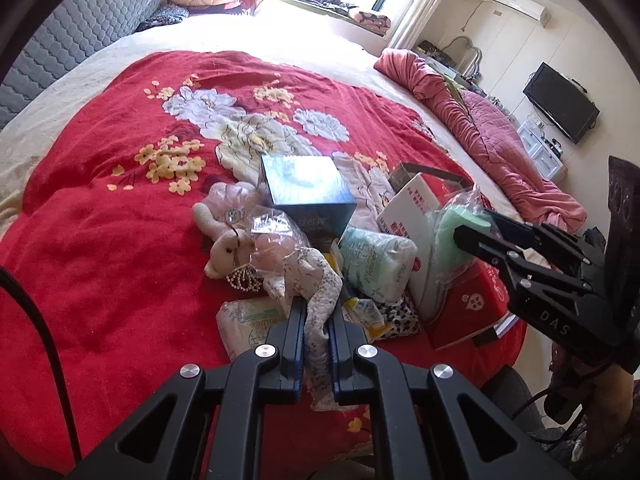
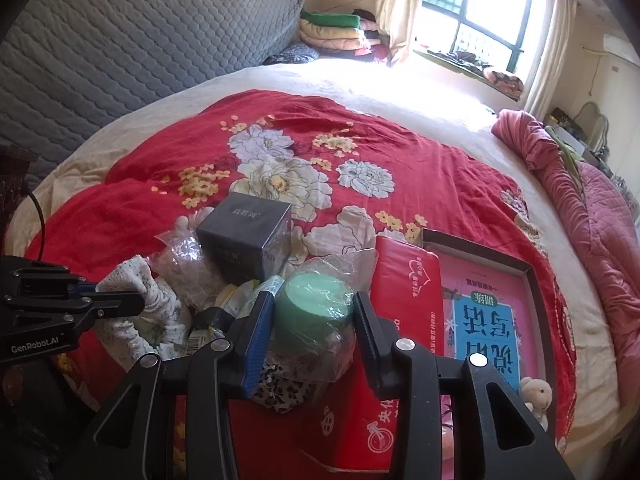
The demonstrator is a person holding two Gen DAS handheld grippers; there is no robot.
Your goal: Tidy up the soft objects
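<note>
**Two soft things being held over the bed pile**

A floral cloth [image 1: 316,304] is being pinched by the left claw [image 1: 317,320], whose jaws are pressed together on it; the cloth is trailing up from between the pads towards the pile and hanging down below them. In the right wrist view the same cloth [image 2: 148,296] is being seen bunched at the tip of the left claw [image 2: 120,304].

A green sponge [image 2: 316,304] wrapped in a clear bag is being gripped by the right claw [image 2: 314,320], with both pads set against its sides. In the left wrist view the right claw [image 1: 476,232] is being seen at the right, with the sponge [image 1: 456,224] at its tip.

The rest of the pile is being left on the red blanket [image 1: 120,240] of the bed: a plush toy [image 1: 224,248], a dark box [image 1: 308,192], a tissue pack [image 1: 376,264] and a red pack [image 2: 404,280]. A book [image 2: 488,312] is lying in a tray beside the red pack
</note>
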